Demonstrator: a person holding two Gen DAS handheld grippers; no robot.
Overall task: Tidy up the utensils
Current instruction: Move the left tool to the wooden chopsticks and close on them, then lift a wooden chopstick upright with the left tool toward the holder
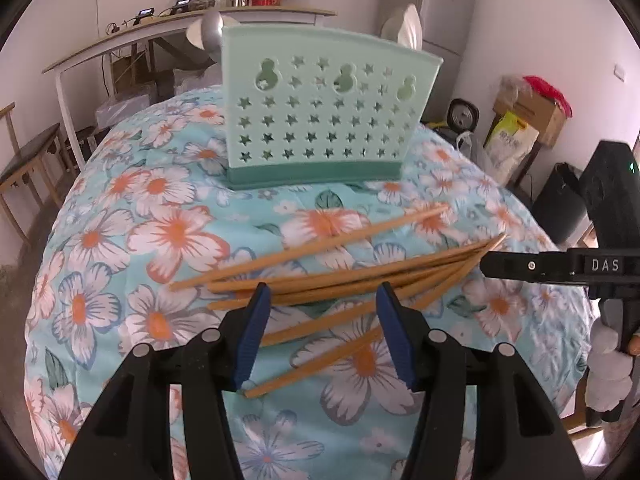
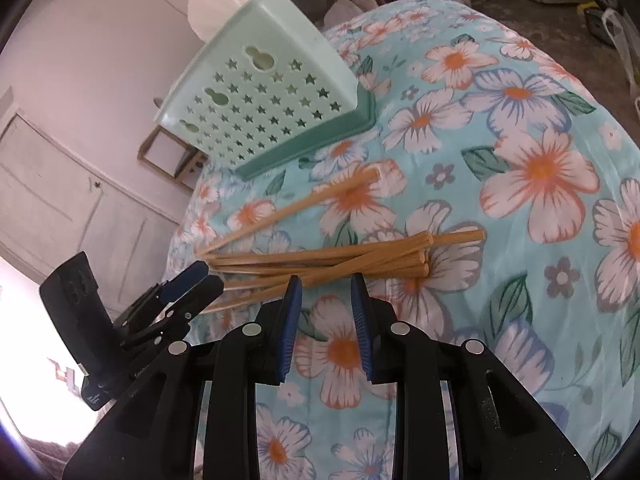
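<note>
Chopsticks (image 1: 340,276) are lying loose in a crossed pile on the floral cloth (image 1: 160,240), near the front of the table, so the sorting is looking barely started: as far as I can tell none of the pile is in the holder yet.

Cloth is covering the whole tabletop. Holder (image 1: 324,108), a mint green caddy with star cutouts, is standing upright behind the pile, apart from it. Something is already sitting in it: a spoon bowl (image 1: 210,28) is poking up at one end and a white piece (image 1: 410,26) at the other, probably another spoon, though the view is too warped to be sure.

One stick (image 1: 312,248) is lying a bit apart, on the holder side of the bundle.

Left gripper (image 1: 322,300) is hovering over the pile's near edge, jaws spread, sticks showing between them but the pads are pressing on nothing. Right gripper (image 2: 324,292) is sitting just short of the bundle, jaws narrower but still parted and empty.

Remaining: picking up every stick and standing it in the holder.
</note>
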